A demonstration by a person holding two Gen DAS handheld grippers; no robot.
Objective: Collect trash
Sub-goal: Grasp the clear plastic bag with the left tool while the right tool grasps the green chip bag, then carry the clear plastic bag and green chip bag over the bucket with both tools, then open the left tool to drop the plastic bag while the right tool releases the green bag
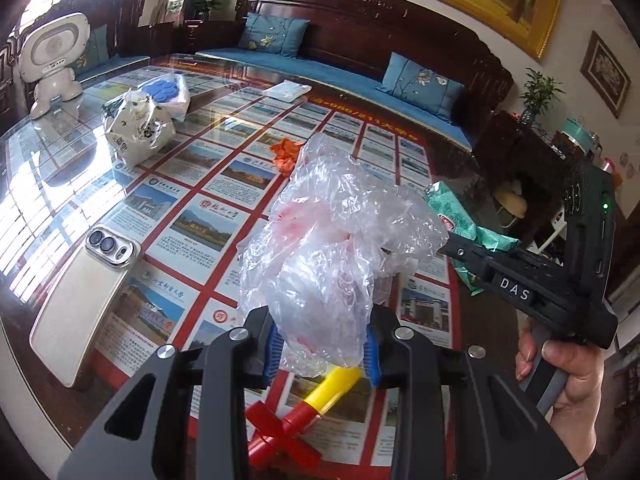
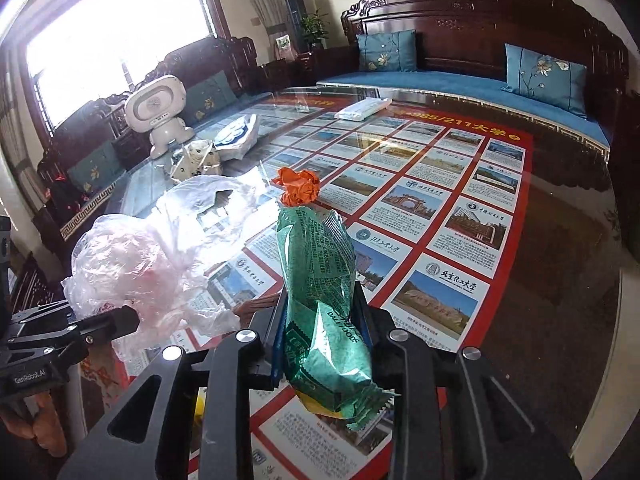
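Crumpled clear plastic bag (image 1: 340,240), faintly pink in its folds, is pinched between the blue pads of the left gripper (image 1: 322,350) and billows up above the glass table (image 1: 72,160). Beside it, the right gripper (image 2: 322,338) is clamped on a green snack wrapper (image 2: 324,300), which stands nearly upright between its jaws with the torn end hanging below. Both pieces of trash are held clear of the table top, close to each other, the bag to the left of the wrapper.

Under the left gripper lies a red and yellow toy (image 1: 304,416) on the table. Farther out, an orange crumpled paper (image 2: 298,186) sits on the glass over a poster of university photos (image 2: 452,200). To the left a white phone (image 1: 80,300) lies camera side up. Beyond it are a printed plastic bag (image 1: 138,128), a bag of blue discs (image 1: 166,90) just behind that, and a white robot toy (image 1: 54,56) standing at the table's far corner. A flat white packet (image 1: 287,90) lies near the far edge, before the blue-cushioned wooden sofa (image 1: 360,40).
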